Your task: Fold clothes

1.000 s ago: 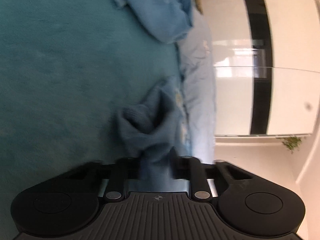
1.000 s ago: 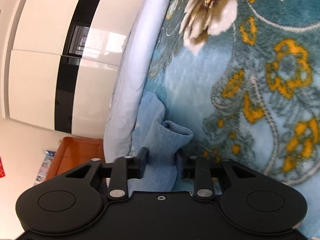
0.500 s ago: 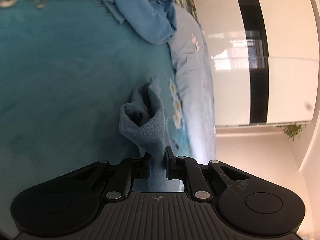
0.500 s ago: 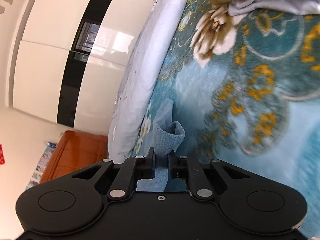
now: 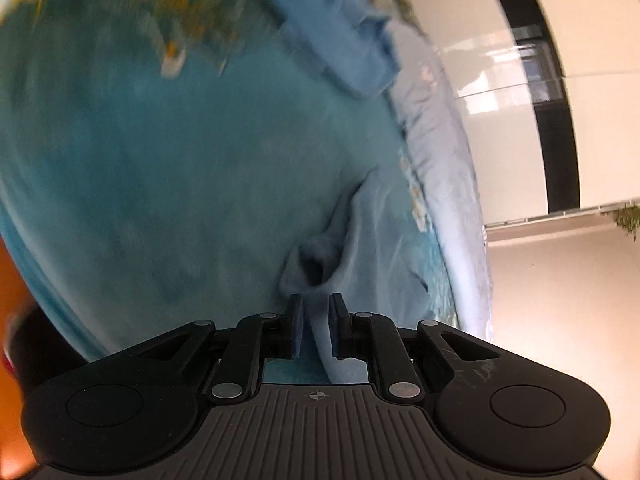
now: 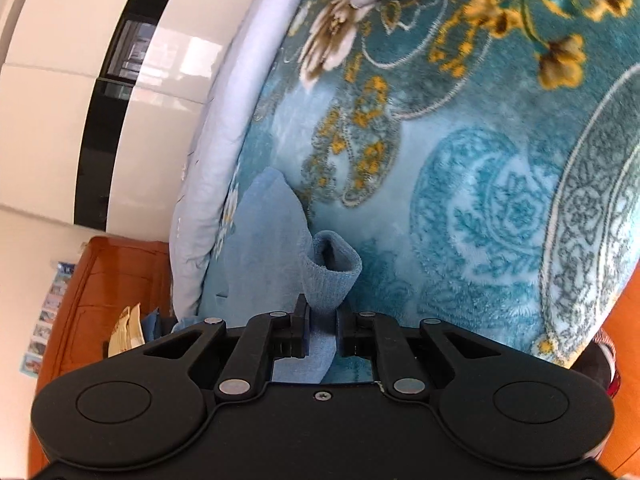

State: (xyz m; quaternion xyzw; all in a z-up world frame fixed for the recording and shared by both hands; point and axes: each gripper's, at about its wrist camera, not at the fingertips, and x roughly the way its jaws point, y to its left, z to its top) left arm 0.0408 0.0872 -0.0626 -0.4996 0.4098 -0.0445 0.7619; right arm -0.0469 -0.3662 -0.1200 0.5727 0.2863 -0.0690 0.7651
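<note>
Light blue garment (image 6: 264, 240) lay at edge of teal floral blanket (image 6: 500, 208), beside pale blue sheet (image 6: 224, 128). Right gripper (image 6: 322, 326) pinched its ribbed cuff, jaws narrow on cloth after closing. Left gripper (image 5: 316, 326) clamped another bunched fold (image 5: 360, 256). Second blue garment (image 5: 352, 48) farther up blanket, blurred.

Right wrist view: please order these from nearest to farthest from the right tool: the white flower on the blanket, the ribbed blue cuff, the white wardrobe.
1. Ribbed blue cuff: pinched in the right tool.
2. White flower: on the blanket, up the bed, near its left edge.
3. White wardrobe: beyond the bed, upper left.
</note>
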